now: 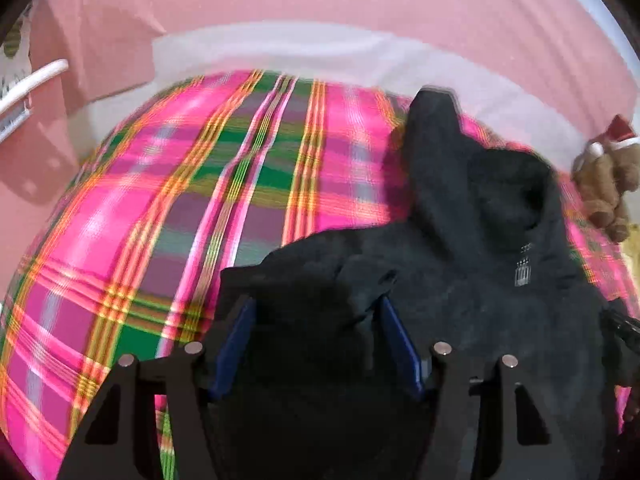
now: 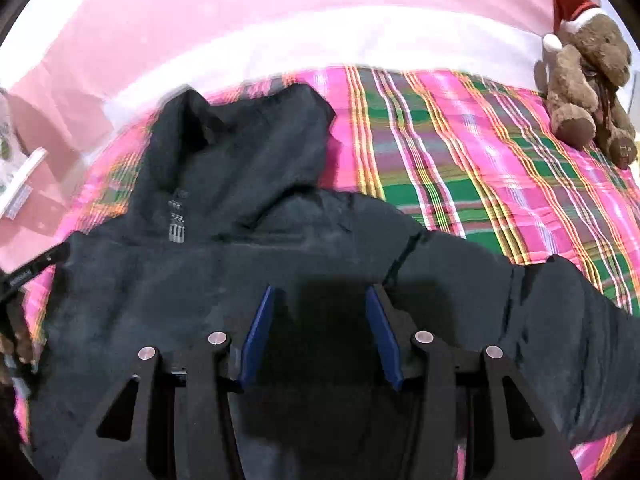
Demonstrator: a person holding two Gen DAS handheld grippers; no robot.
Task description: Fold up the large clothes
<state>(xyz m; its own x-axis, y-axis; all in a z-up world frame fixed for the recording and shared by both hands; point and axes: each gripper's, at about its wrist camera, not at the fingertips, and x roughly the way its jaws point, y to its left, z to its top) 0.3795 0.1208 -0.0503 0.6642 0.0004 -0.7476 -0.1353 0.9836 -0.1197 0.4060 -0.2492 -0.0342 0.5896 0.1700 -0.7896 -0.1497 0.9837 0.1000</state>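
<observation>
Jaws apart on both tools, nothing pinched: left gripper [image 1: 316, 340] hangs over the near left part of the dark hoodie [image 1: 460, 248], right gripper [image 2: 320, 332] over its chest, blue pads clear of the cloth so far as the blur lets me judge. Hoodie lies spread on the plaid blanket [image 1: 160, 208] of the bed, hood [image 2: 244, 136] toward the far edge, small printed logo [image 2: 176, 228] below it, one sleeve [image 2: 560, 320] trailing off to the right in the right wrist view. Step in hand, by my reading: settling on grab points for the first fold. To do it well, each tool should take one layer-pair at a matching seam or hem, pinch firmly before lifting, and move level with the other so the body stays flat; the sleeve wants bringing in first. Cloth is soft and thick, and likely to bunch. Around: a brown teddy bear [image 2: 588, 80] in a red hat, at the far right of the blanket, well apart from the hoodie; pink wall [image 2: 200, 20] behind; a white object [image 1: 32, 80] at far left, too blurred to name. Nothing lies on the garment itself.
</observation>
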